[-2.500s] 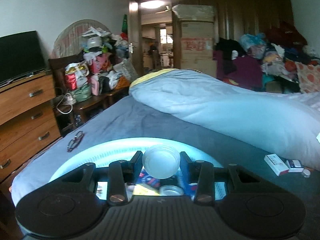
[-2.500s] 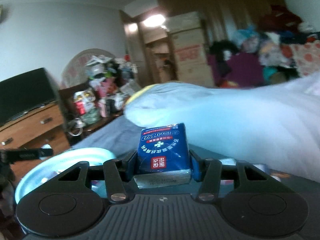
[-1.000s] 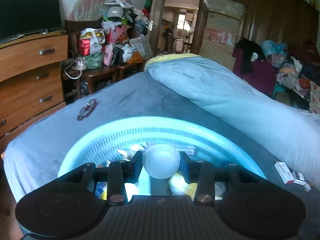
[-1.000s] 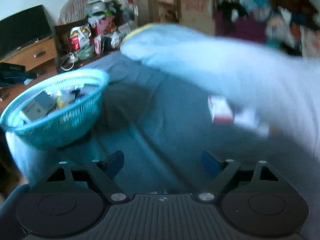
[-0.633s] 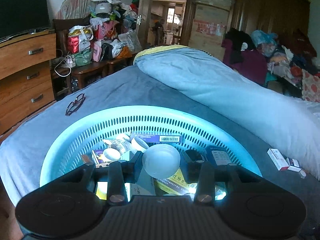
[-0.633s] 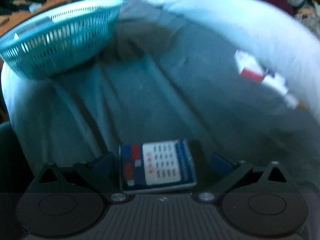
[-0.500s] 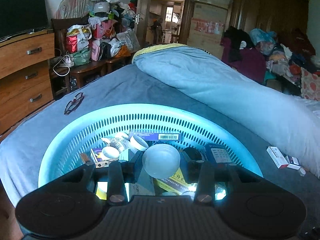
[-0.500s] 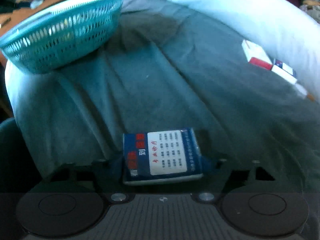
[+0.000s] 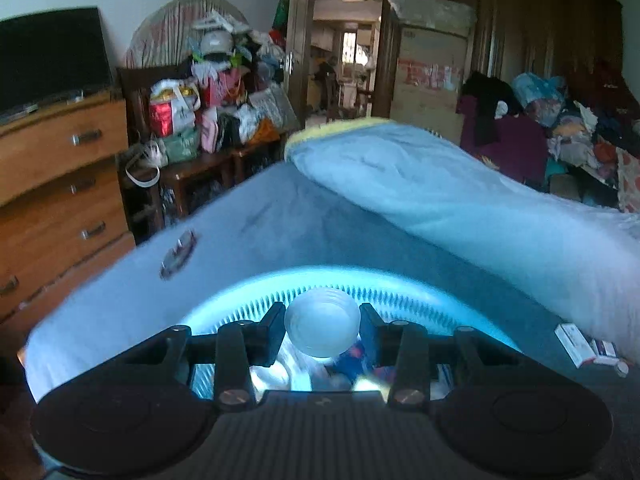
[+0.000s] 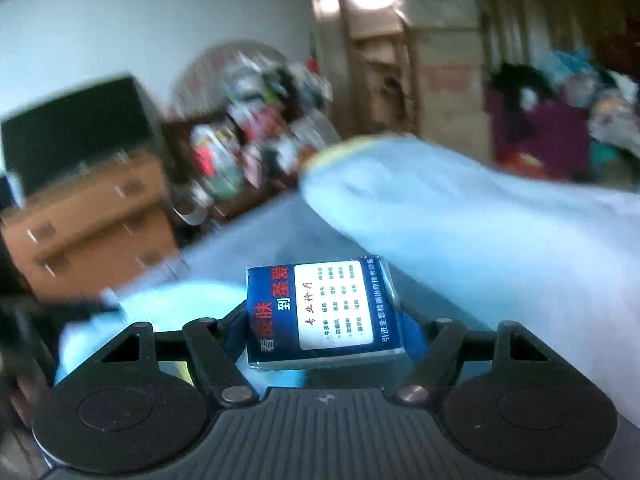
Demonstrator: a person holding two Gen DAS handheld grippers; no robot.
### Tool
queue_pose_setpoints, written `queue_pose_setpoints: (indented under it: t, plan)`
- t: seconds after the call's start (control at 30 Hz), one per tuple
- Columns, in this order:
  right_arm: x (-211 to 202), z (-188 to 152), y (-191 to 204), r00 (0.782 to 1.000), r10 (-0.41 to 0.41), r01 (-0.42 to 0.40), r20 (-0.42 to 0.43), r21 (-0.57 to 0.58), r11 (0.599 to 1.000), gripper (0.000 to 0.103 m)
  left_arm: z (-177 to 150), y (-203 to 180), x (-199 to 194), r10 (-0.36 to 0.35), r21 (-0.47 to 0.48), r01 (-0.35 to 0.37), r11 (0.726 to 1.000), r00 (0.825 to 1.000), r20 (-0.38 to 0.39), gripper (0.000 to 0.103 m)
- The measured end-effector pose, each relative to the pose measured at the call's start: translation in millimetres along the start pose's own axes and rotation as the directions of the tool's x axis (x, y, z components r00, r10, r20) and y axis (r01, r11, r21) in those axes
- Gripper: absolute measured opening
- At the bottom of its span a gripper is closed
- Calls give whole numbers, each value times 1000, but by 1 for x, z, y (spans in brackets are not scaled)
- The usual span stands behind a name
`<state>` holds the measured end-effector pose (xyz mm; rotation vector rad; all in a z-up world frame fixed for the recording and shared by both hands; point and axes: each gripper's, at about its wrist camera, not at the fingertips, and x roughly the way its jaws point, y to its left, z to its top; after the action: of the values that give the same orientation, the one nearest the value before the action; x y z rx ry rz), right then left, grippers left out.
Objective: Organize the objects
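Two grippers: each one holds something over a bed.
Left gripper (image 9: pixel 322 328): closed on a round translucent white lid (image 9: pixel 322 327), above a pale blue slotted basket (image 9: pixel 420 286).
Right gripper (image 10: pixel 324 320): clamped on a dark blue tissue pack (image 10: pixel 324 314) with a white label.
Bed (image 9: pixel 280 216): grey-blue sheet, folded light blue quilt (image 9: pixel 460 196) on the right.
Far right on the bed: small boxes (image 9: pixel 576 344) lie beside the quilt.
Left on the bed: glasses (image 9: pixel 178 254).

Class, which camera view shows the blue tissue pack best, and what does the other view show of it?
The right wrist view: the blue tissue pack sits sharp and central, clamped in the right gripper. The left wrist view does not show it.
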<state>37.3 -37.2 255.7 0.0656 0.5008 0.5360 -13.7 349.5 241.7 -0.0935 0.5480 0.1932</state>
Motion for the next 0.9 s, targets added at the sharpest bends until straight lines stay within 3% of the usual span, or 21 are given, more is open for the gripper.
queue_pose_setpoints:
  t: [0.2,0.37,0.53,0.9]
  plan:
    - [29,68,46,990,138,-139,-19,-29,990,73,42,13,-4,44,23,-44,999,999,11,42]
    - [61,96,80,971,189,-202,-149,-81,976,73,65,22,0,48,59,-46,997,999,-16,42]
    - [73,98,102,955,227,-243,-189,-65,968,73,69,27,8,43,54,-41,998,998,-41,42]
    - [99,89,122,944,234,-257,-234,-73,964,73,55,23,29,47,61,-42,997,996,-78,42]
